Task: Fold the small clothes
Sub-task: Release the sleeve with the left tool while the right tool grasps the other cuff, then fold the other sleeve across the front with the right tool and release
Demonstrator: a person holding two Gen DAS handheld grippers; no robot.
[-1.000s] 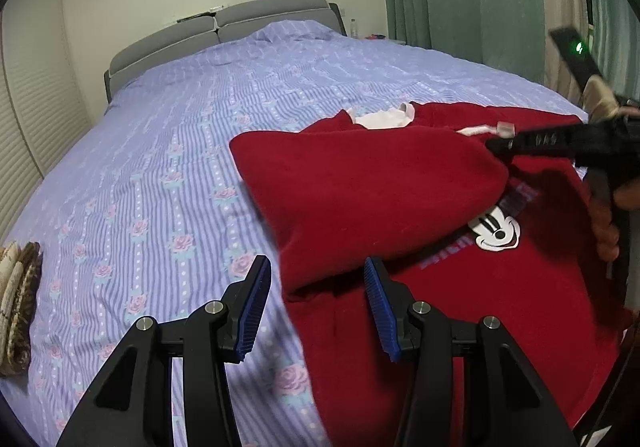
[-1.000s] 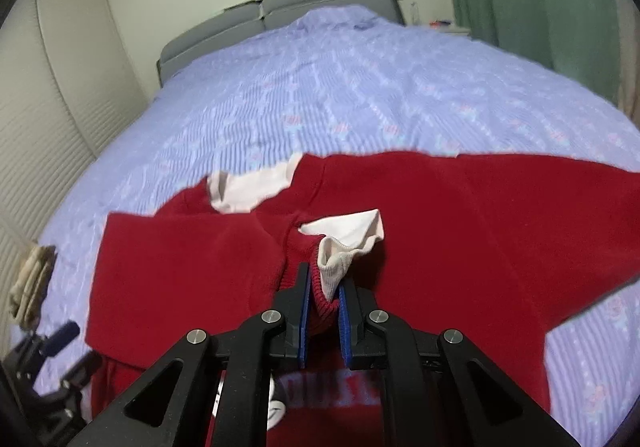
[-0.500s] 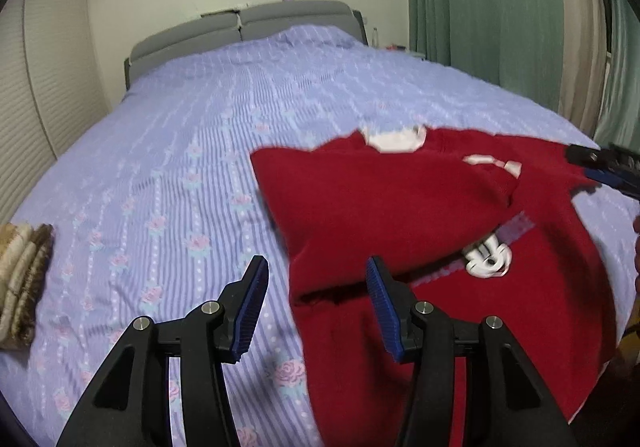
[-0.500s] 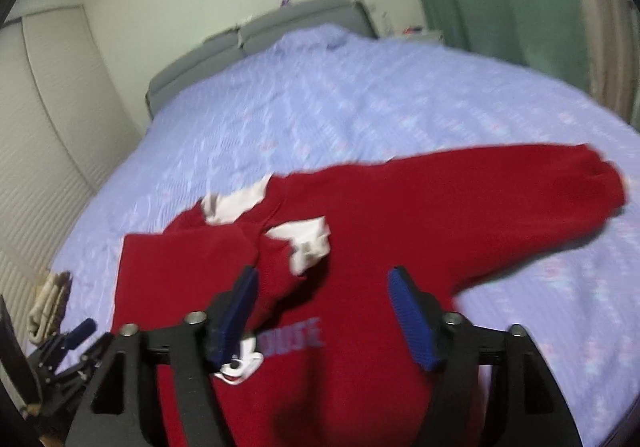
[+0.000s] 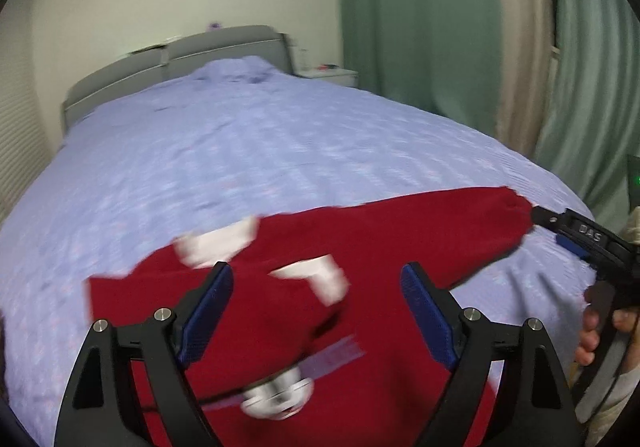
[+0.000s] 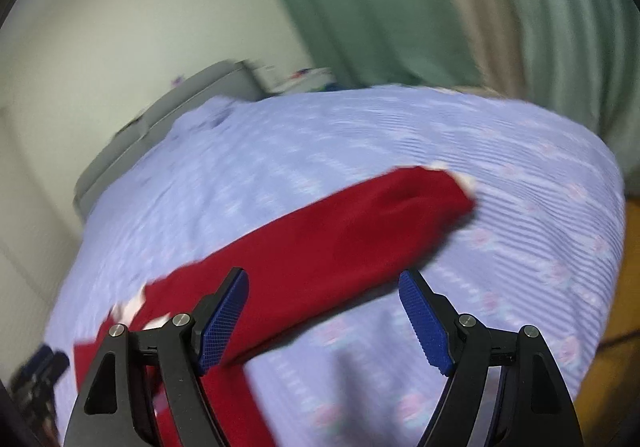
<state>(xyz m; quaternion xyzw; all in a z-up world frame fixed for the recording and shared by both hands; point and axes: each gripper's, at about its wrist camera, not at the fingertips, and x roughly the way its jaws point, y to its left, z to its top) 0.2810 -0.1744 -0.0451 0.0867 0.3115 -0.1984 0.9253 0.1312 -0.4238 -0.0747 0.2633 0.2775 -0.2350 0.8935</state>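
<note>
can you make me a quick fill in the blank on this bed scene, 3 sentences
1. The sweater lying on the bed is ____ in colour.
2. The curtain beside the bed is ____.
3. The right gripper has its jaws ____, with nothing clamped between the pads.

Missing words: red; green; open

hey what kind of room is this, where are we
Most likely a home bedroom. A large bed with a lilac striped floral cover fills the view, a grey padded headboard stands against the wall, and long green curtains hang beside it.
</note>
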